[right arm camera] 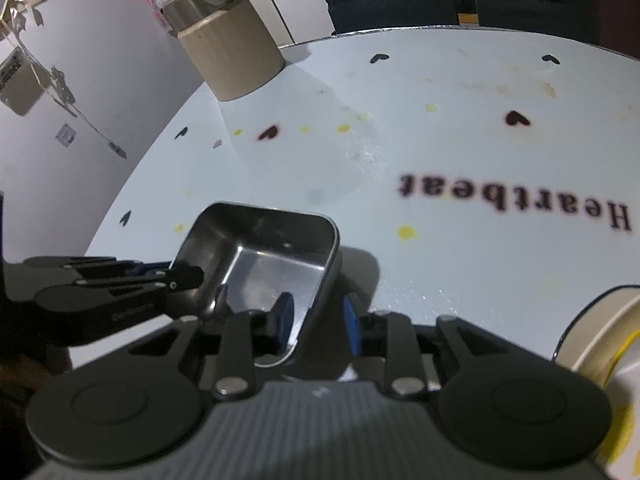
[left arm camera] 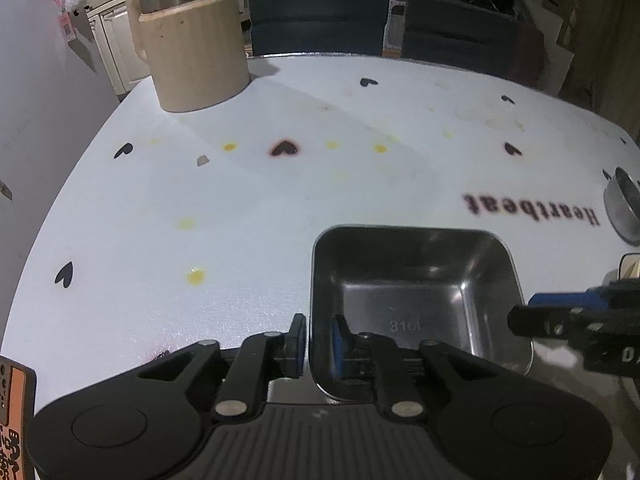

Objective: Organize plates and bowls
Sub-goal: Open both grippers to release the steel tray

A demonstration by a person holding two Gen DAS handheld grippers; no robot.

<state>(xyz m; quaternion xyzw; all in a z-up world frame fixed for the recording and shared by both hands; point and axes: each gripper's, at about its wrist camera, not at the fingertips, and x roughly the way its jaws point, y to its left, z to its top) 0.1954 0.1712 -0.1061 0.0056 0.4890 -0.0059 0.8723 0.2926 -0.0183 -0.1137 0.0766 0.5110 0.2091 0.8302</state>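
Observation:
A square steel tray (left arm camera: 420,280) (right arm camera: 260,248) rests on the white table cloth (left arm camera: 240,208), close in front of both grippers. My left gripper (left arm camera: 318,344) straddles the tray's left wall, one finger outside and one inside. A gap shows beside the pads, so it is open. My right gripper (right arm camera: 318,322) straddles the opposite wall the same way, with clear space on both sides of the wall, open. Each gripper shows in the other's view: the right gripper (left arm camera: 560,320) at the tray's right rim, the left gripper (right arm camera: 172,280) at its left rim.
A small round steel bowl (left arm camera: 622,208) lies on its side at the right edge. A cream dish with a dark rim (right arm camera: 600,328) sits near right. A beige canister holding a steel pot (left arm camera: 196,52) (right arm camera: 232,48) stands far left. Dark chairs (left arm camera: 320,20) line the far edge.

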